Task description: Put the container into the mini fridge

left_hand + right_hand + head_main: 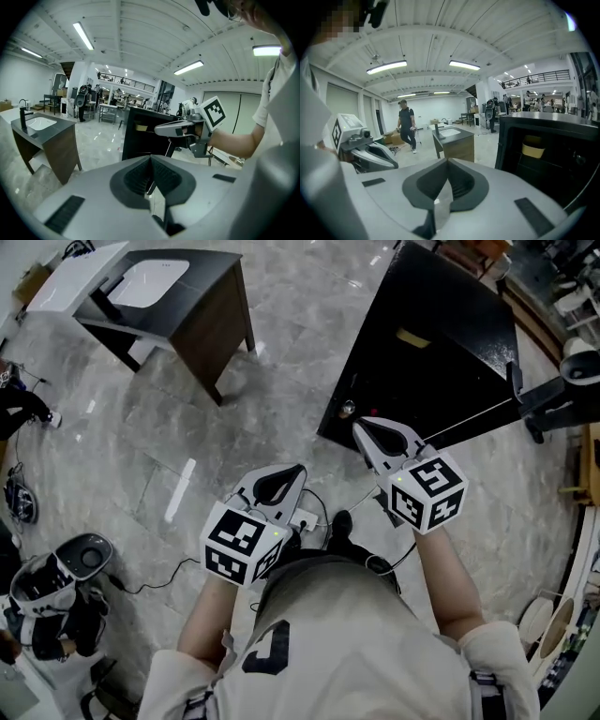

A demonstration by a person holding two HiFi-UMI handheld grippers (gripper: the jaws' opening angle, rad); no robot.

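Container [533,150]: yellow, resting on a shelf inside the open mini fridge [548,123], toward the left of the cavity, and touched by neither gripper. Right gripper [446,160]: jaws brought together with nothing between them, held in the air near the fridge's front and well apart from the container. Left gripper [151,159]: jaws likewise together and empty, held nearer the person's body. Assessment: placement looks complete, and what remains, if anything, is shutting the fridge. The door cannot be made out with certainty, so its edge should be located first. It is best pushed with the flat side of the closed right gripper rather than the tips, and swung steadily so the container is not jolted on its shelf, with the left gripper kept out of the swing. Surface: the fridge stands on a polished grey stone floor [281,362], where a cable [159,582] trails to the person's left, a possible trip point. Room: a large open hall with strip lights on the ceiling, a dark desk [211,273] carrying a white basin [150,282] at the far left, and a person [407,126] walking in the distance.
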